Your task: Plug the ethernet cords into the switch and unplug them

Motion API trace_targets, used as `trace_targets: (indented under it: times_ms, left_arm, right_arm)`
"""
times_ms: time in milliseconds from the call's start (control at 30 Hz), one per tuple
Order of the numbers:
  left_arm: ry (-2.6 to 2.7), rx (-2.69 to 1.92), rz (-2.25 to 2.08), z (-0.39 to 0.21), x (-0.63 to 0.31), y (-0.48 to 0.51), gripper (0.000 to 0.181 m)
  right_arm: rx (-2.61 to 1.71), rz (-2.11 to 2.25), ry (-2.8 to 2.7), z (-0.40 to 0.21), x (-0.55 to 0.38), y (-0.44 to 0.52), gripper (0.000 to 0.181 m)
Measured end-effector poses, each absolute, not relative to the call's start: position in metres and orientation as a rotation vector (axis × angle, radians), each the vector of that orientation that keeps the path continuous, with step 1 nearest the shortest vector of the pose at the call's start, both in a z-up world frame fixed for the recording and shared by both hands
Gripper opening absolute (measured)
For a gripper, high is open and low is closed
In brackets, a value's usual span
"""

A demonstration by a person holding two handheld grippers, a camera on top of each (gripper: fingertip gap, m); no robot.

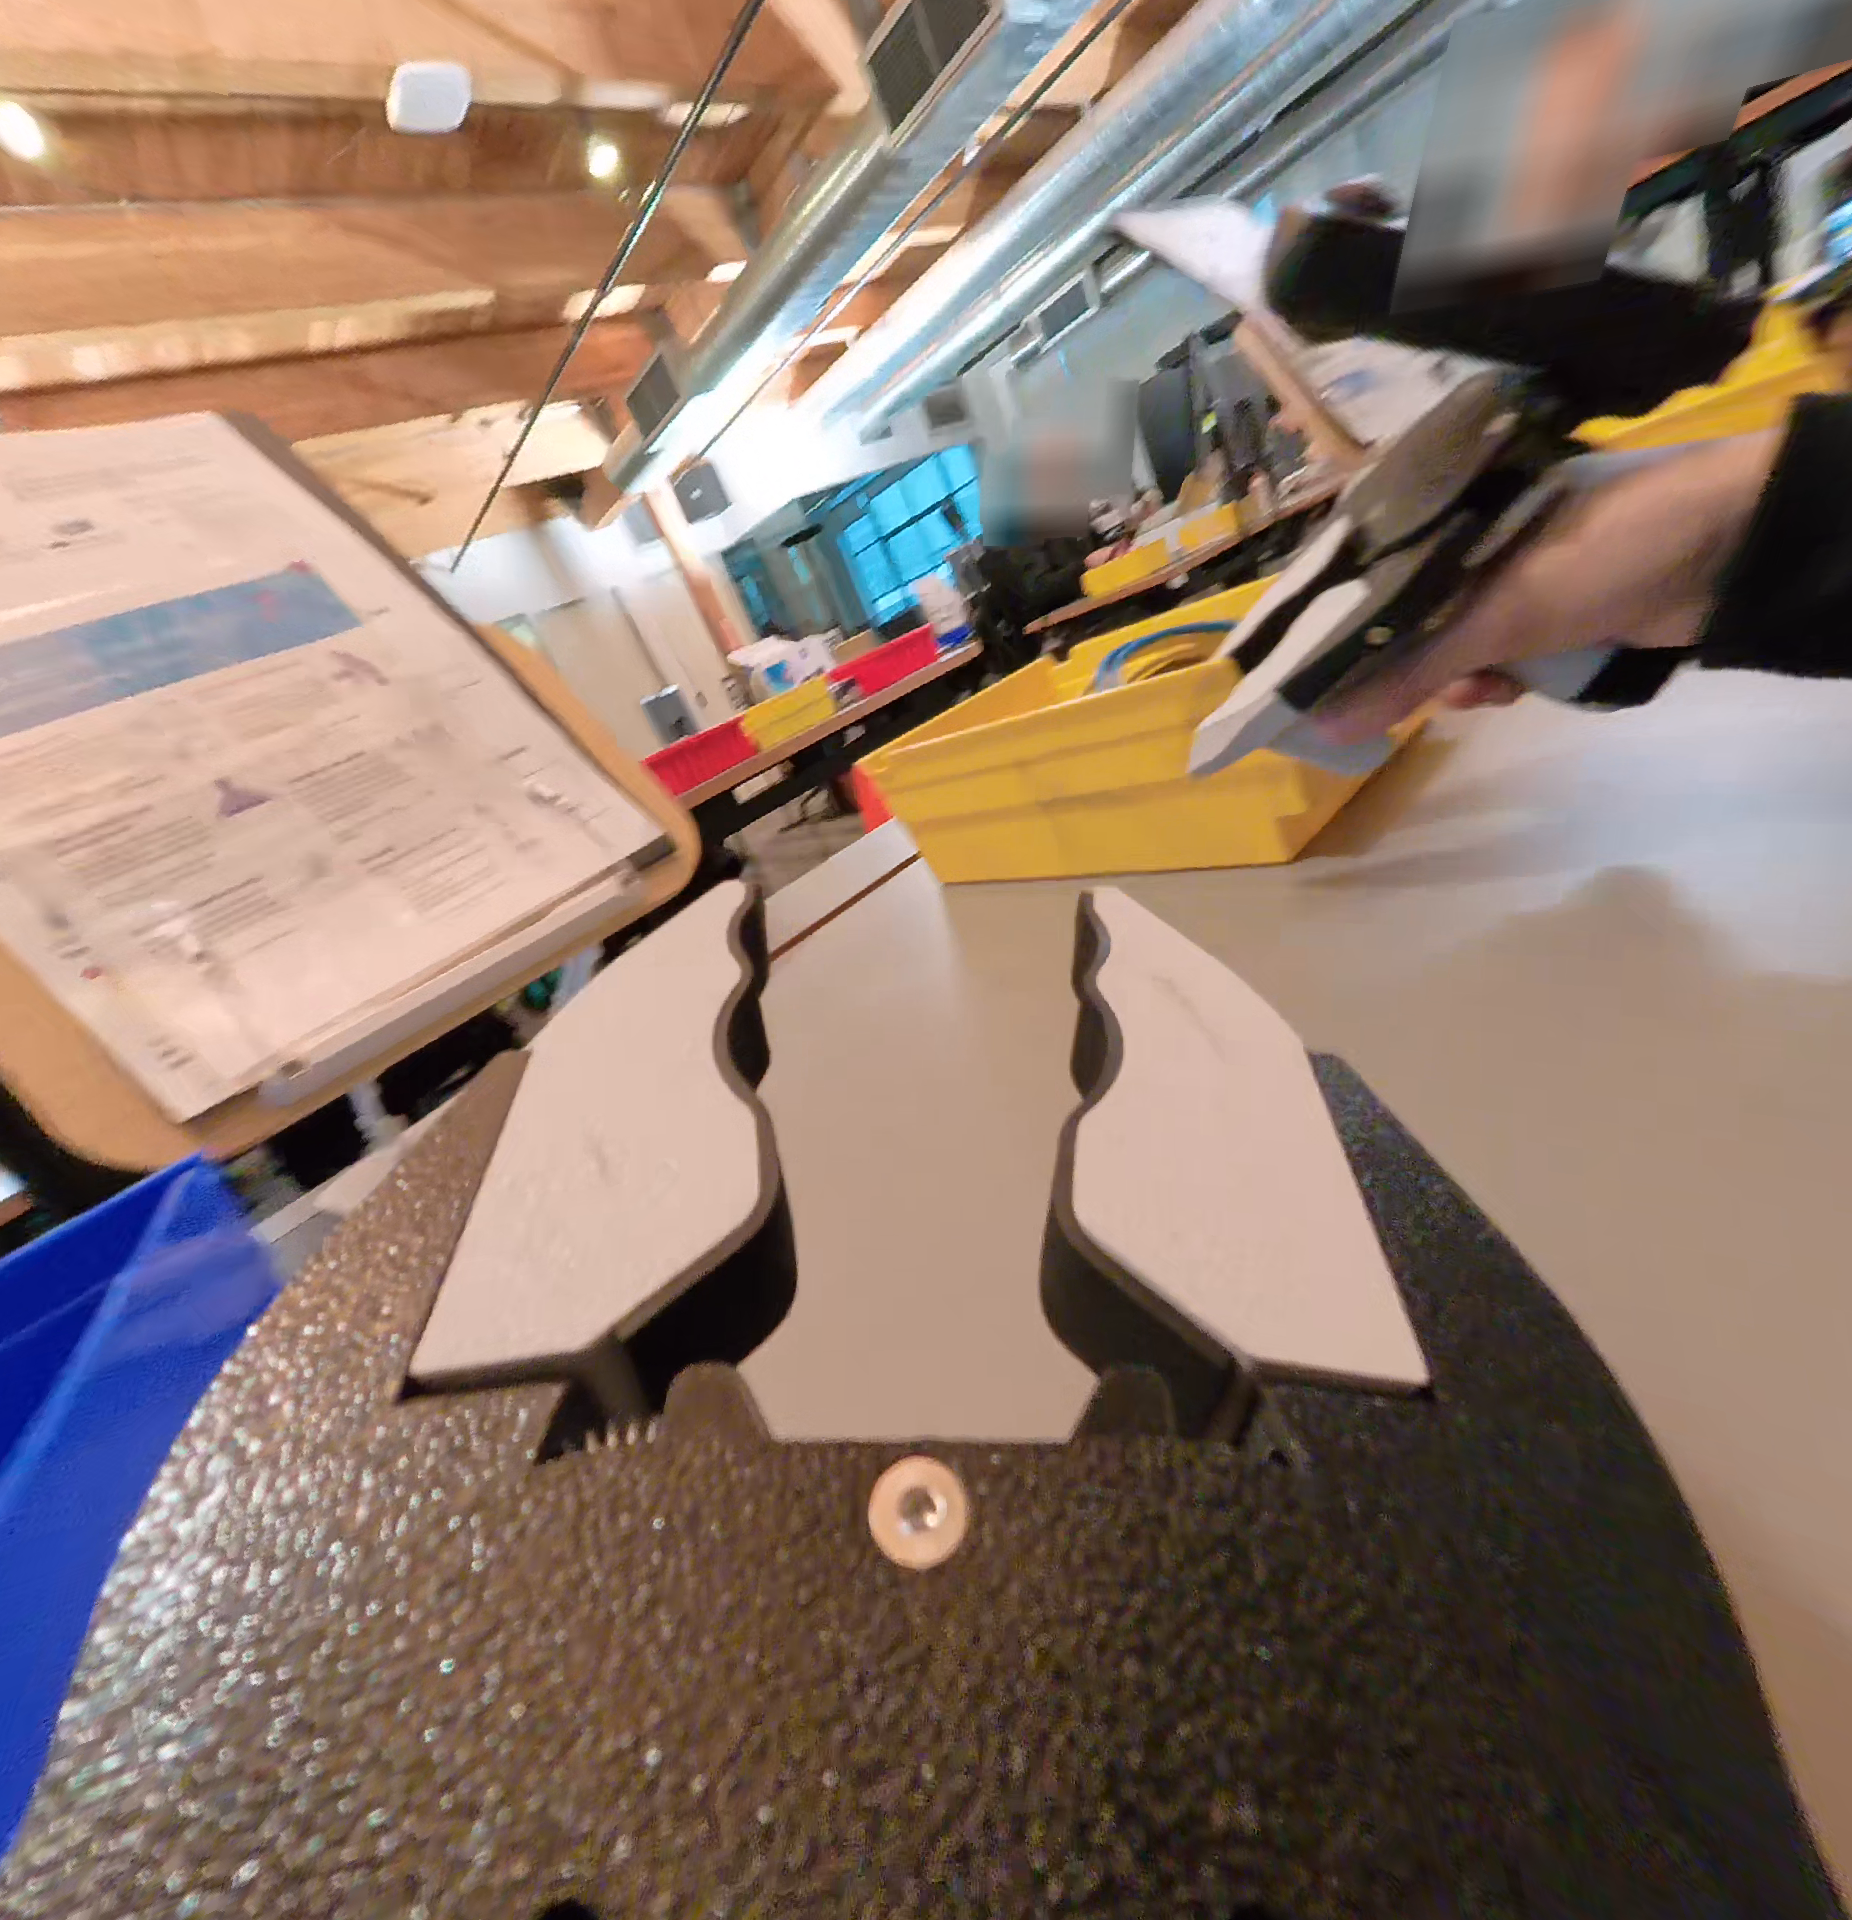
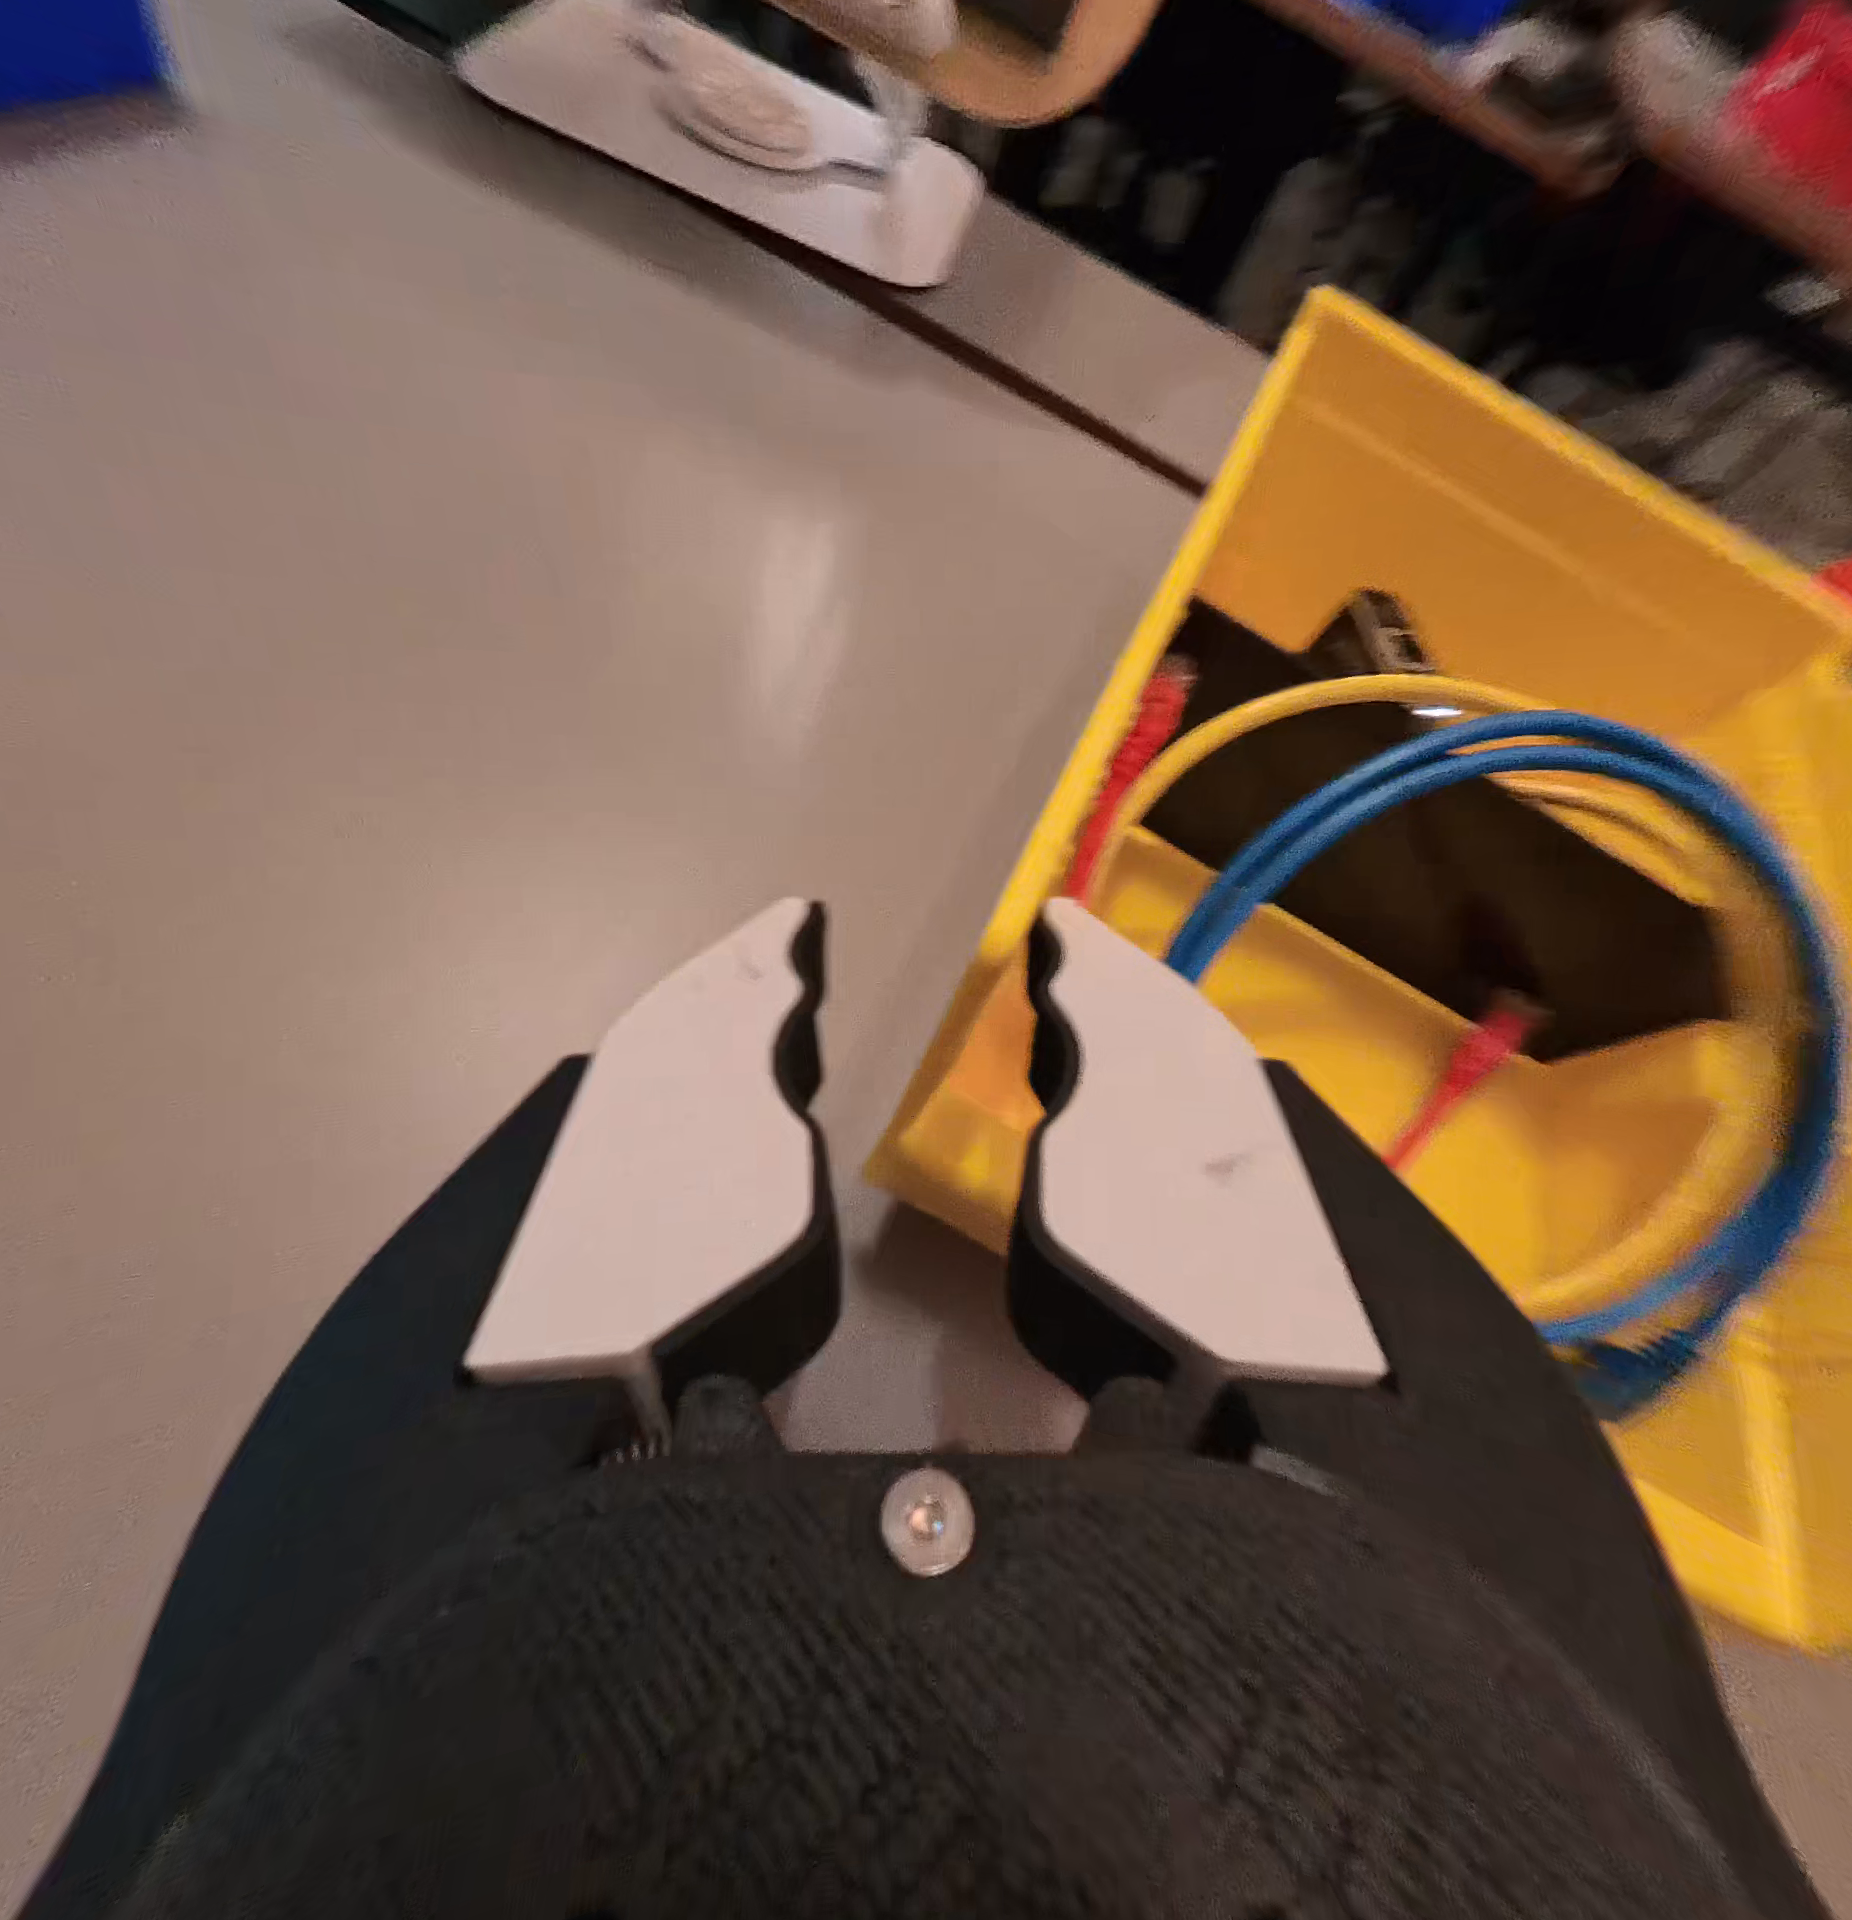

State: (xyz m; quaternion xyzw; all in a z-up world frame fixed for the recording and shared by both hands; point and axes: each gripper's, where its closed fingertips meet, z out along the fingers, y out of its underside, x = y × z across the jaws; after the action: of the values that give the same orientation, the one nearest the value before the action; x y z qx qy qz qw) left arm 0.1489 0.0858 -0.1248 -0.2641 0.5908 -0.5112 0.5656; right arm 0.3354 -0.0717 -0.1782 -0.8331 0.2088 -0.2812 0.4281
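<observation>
Right wrist view: both tongs empty above the table [image 2: 382, 623], cords waiting in a yellow bin [image 2: 1421, 499].

Largest first: the bin, near the table's far edge, holds the dark switch [image 2: 1358, 644], then looped blue cords [image 2: 1628, 769], a yellow cord [image 2: 1265, 707] and red plugs [image 2: 1473, 1060]. Right tongs [image 2: 927, 925] hang parted just beside its corner; left tongs [image 1: 917, 904] gape wide, well apart. Cords look light and floppy, so grip probably belongs at the stiff plug boot.

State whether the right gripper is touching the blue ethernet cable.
Apart. The right wrist view shows the open right gripper holding nothing, with the blue ethernet cable coiled in the yellow bin beyond it.
</observation>
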Motion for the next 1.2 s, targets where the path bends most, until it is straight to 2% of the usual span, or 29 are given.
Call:
trace_targets:
  times_ms: [33,67,200,267,433,600,667,833,1000,1067,1133,1200]
  left_arm:
    - [1.379,-0.652,-1.140,-0.120,0.149,0.099,0.055]
    - [1.355,-0.690,-1.063,-0.112,0.149,0.117,0.054]
    - [1.129,-0.947,-0.816,-0.064,0.124,0.226,0.053]
    - [1.078,-1.092,-0.694,-0.062,0.103,0.291,0.055]
    - [0.983,-1.442,-0.550,-0.114,0.050,0.432,0.070]
    - [1.029,-1.590,-0.891,-0.157,0.054,0.449,0.073]
    - [1.059,-1.577,-0.975,-0.163,0.061,0.443,0.062]
    - [0.950,-1.600,-0.973,-0.164,0.062,0.453,0.004]
    - [0.908,-1.629,-0.907,-0.163,0.053,0.454,0.002]
    - [0.880,-1.637,-0.914,-0.162,0.049,0.454,0.002]
    - [0.829,-1.620,-0.915,-0.150,0.042,0.456,0.003]
    - [0.794,-1.576,-0.931,-0.128,0.033,0.453,0.003]
  right_arm:
    - [-2.076,-0.811,0.530,-0.177,0.342,-0.078,0.020]
    - [-2.072,-0.878,0.526,-0.177,0.345,-0.081,0.011]
    - [-1.993,-0.839,0.578,-0.176,0.347,-0.081,0.009]
    - [-1.974,-0.855,0.622,-0.176,0.351,-0.084,0.007]
    - [-1.987,-0.842,0.640,-0.177,0.342,-0.075,0.007]
    - [-2.017,-0.828,0.567,-0.177,0.305,-0.028,0.010]
    - [-2.004,-0.779,0.547,-0.176,0.285,-0.001,0.012]
    - [-1.984,-0.665,0.481,-0.176,0.235,0.065,0.017]
    - [-1.934,-0.474,0.444,-0.175,0.184,0.132,0.023]
    - [-1.925,-0.380,0.426,-0.174,0.160,0.157,0.035]
    - [-1.934,-0.264,0.366,-0.173,0.133,0.181,0.055]
    - [-1.914,-0.203,0.302,-0.163,0.115,0.194,0.054]
